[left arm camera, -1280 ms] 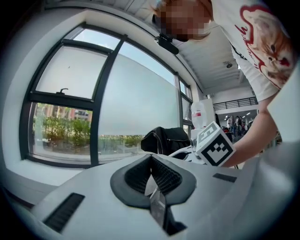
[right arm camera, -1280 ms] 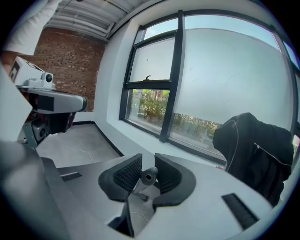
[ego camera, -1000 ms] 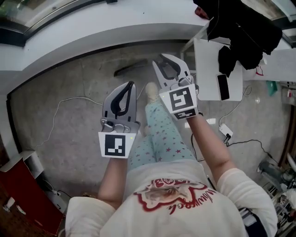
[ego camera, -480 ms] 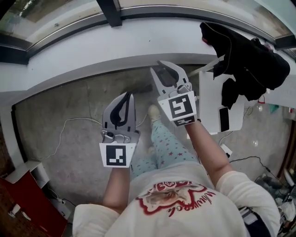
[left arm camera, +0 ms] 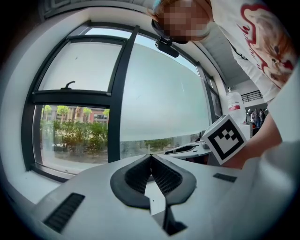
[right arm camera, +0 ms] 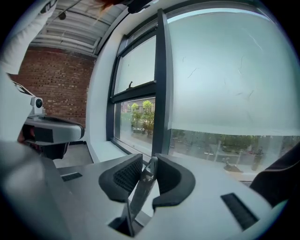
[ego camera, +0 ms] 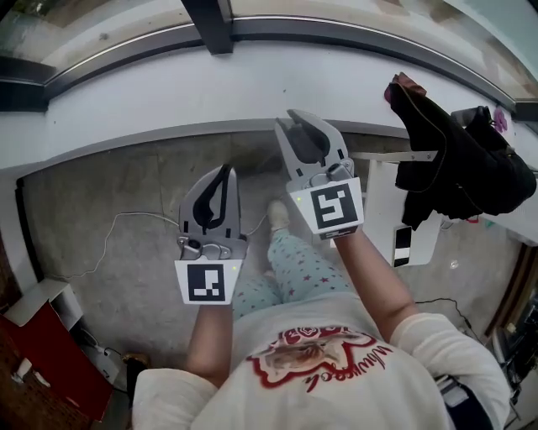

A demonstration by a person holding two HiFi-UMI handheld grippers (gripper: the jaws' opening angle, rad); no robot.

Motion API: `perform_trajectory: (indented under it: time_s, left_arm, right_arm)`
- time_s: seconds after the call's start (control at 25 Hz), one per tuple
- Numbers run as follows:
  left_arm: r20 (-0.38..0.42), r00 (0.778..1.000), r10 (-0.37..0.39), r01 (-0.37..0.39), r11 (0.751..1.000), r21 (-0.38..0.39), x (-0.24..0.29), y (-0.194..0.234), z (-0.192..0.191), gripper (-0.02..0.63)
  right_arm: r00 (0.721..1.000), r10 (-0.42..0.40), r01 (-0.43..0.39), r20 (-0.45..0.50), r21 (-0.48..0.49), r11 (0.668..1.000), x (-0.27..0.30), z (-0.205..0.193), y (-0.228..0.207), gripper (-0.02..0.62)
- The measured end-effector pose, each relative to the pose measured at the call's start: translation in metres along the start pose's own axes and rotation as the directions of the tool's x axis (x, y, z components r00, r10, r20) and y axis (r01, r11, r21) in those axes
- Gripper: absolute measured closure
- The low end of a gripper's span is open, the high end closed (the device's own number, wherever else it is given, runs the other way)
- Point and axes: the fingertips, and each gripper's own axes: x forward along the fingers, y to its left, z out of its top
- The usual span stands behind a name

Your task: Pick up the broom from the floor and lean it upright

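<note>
Bare grey floor (ego camera: pixel 101 193) runs up to a white sill (ego camera: pixel 151 92) under a window (ego camera: pixel 92 25), and a thin cable (ego camera: pixel 118 220) trails across it. A white worktop (ego camera: pixel 380 210) with dark clothes (ego camera: pixel 458 168) crowds the right side. Both forearms reach forward. The left hand-held gripper (ego camera: pixel 224 172) is clenched and empty. The right hand-held gripper (ego camera: pixel 292 119) has just closed a little but is still released, with a thin grey strip (right arm camera: pixel 140 187) between its jaws that I cannot identify. I cannot make out the broom.

Grey floor (ego camera: pixel 84 201) with white cable (ego camera: pixel 143 216)
</note>
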Motion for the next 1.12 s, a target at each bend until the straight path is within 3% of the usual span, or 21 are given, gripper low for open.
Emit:
perform_trajectory:
  time_s: [0.32, 0.88, 1.12]
  left_arm:
    - [-0.018, 1.000, -0.002, 0.002, 1.000, 0.005, 0.041, 0.015, -0.005, 0.584]
    - [-0.065, 0.997, -0.043, 0.039, 0.998, -0.056, 0.090, 0.031, -0.014, 0.584]
    - [-0.056, 0.990, -0.128, 0.125, 0.991, -0.049, 0.115, 0.039, -0.014, 0.584]
  right_arm:
    - [0.999, -0.040, 0.039, 0.026, 0.036, 0.999, 0.041, 0.008, -0.039, 0.505]
    - [0.990, -0.119, 0.114, 0.077, 0.060, 0.992, 0.082, 0.031, -0.078, 0.506]
    - [0.982, -0.181, 0.177, 0.062, 0.063, 0.982, 0.094, 0.030, -0.098, 0.506]
